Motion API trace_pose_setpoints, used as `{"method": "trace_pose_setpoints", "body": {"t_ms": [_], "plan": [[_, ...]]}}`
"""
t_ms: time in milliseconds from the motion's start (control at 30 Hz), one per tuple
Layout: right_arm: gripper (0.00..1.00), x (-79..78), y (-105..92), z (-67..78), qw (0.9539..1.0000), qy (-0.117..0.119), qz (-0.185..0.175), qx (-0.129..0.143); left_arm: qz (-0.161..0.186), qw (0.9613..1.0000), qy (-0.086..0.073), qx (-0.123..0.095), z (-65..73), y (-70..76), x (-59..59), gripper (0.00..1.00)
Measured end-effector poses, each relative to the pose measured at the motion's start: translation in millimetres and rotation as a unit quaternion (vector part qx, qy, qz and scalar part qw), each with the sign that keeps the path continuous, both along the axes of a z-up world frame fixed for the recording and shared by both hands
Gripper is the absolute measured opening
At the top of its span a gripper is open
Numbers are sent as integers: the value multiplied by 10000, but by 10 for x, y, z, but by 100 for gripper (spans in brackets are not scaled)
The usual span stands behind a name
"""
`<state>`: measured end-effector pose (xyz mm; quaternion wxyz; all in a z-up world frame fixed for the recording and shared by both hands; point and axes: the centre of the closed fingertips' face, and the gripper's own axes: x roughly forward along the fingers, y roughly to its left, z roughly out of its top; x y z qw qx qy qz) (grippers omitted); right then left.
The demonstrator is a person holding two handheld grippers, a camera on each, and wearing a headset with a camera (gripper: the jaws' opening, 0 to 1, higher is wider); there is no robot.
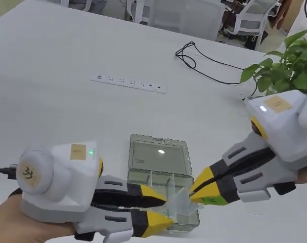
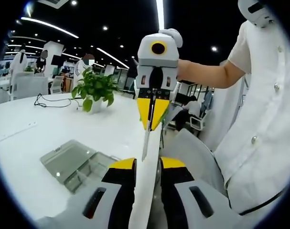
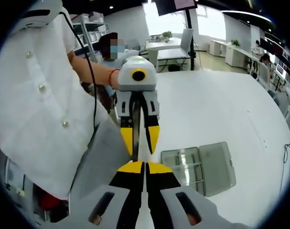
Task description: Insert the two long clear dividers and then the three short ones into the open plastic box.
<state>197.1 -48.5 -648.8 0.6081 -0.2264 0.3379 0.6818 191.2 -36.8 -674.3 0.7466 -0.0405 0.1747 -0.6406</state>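
The open clear plastic box lies on the white table with its lid folded back, and clear partitions stand in its tray. Just above its near right corner a clear divider is held in the air. My right gripper is shut on it from the right. In the left gripper view the right gripper points down with the divider hanging from it. My left gripper is open, its jaws either side of the divider's free end. The box also lies at the left and at the right.
A white power strip lies beyond the box, and a black cable runs at the back right. A potted plant stands at the right edge. The table is bare to the left. Office chairs stand behind it.
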Motion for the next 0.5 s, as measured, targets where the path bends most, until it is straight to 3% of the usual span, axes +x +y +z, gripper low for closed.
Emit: {"method": "trace_pose_setpoints", "body": {"t_ms": [500], "plan": [[3, 153, -53, -81, 9997, -159, -133, -128, 408, 9987, 18, 295, -158, 240, 132, 38]]}}
